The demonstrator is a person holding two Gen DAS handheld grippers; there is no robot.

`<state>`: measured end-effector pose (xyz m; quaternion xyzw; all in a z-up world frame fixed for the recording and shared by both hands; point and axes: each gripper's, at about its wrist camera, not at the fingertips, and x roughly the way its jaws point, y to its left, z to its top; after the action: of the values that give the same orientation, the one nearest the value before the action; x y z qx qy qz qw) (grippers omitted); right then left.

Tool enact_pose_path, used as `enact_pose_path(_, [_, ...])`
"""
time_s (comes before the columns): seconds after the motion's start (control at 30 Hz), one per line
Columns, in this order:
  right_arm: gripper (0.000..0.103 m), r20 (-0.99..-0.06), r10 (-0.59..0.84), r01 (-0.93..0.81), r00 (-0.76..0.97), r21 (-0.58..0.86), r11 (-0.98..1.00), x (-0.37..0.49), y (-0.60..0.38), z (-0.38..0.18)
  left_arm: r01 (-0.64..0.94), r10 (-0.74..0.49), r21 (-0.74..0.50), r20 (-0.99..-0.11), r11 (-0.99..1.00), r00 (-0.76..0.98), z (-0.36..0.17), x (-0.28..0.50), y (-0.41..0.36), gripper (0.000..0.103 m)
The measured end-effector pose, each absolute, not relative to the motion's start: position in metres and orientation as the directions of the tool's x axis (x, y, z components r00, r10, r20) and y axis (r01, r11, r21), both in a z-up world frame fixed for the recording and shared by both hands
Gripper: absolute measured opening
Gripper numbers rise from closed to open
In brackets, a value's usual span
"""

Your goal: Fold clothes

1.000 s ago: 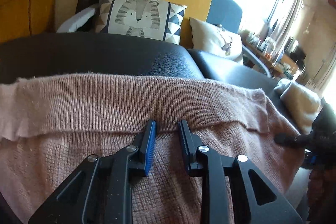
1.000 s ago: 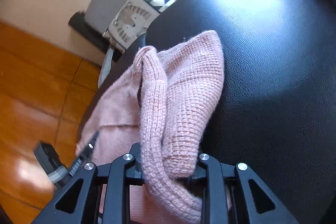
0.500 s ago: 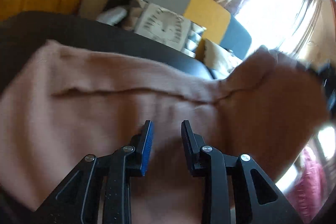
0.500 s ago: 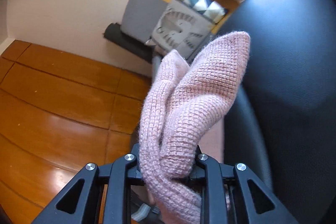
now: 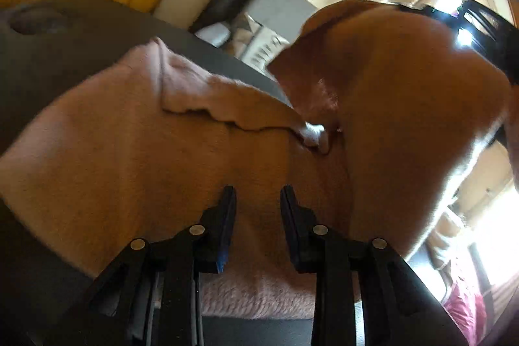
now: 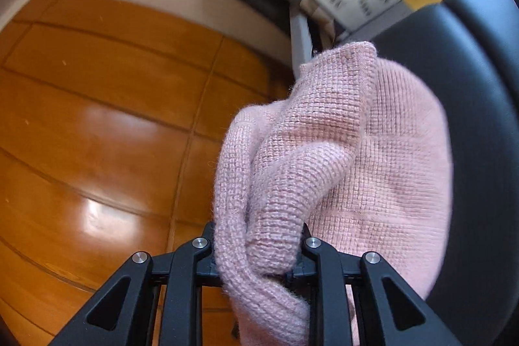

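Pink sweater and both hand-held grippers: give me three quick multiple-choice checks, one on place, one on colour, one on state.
1. Where does the spread part of the pink sweater lie?
A. on the wooden floor
B. on the black leather seat
C. on a table

2. What colour are the floorboards?
A. grey
B. white
C. orange-brown

3. What is the right hand-held gripper doing?
A. clamped on a bunched fold of sweater
B. open and empty
C. holding a cushion

Answers: 1 B, black leather shows around the knit. 2 C, glossy orange-brown wood. 3 A, knit is pinched between its jaws.
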<state>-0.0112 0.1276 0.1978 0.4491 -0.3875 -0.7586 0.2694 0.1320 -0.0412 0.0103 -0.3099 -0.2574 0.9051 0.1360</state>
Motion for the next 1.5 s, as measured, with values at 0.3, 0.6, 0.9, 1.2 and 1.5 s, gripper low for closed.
enact_pose_path(0.3, [0.023, -0.601, -0.744, 0.176, -0.293, 0.731, -0.659, -0.022, 0.009, 0.171, -0.158, 0.435, -0.551, -0.416, -0.819, -0.799, -0.002, 0.145, -0.046, 0.039])
enact_pose_path(0.6, [0.023, -0.715, -0.669, 0.298, -0.204, 0.605, -0.738, -0.023, -0.065, 0.149, -0.205, 0.499, -0.645, -0.313, -0.736, -0.808, -0.009, 0.155, -0.057, 0.039])
enact_pose_path(0.9, [0.033, -0.861, -0.496, 0.389, -0.111, 0.422, -0.819, -0.031, -0.118, 0.103, -0.196, 0.504, -0.642, -0.339, -0.741, -0.795, -0.008, 0.172, -0.052, 0.039])
enact_pose_path(1.2, [0.034, -0.805, -0.545, 0.459, -0.235, 0.402, -0.792, -0.007, -0.098, 0.148, -0.154, 0.544, -0.742, -0.318, -0.653, -0.776, -0.011, 0.187, -0.071, 0.039])
enact_pose_path(1.5, [0.038, -0.733, -0.659, 0.366, -0.169, 0.574, -0.733, 0.002, -0.068, 0.140, -0.107, 0.526, -0.741, -0.361, -0.663, -0.770, -0.008, 0.193, -0.074, 0.039])
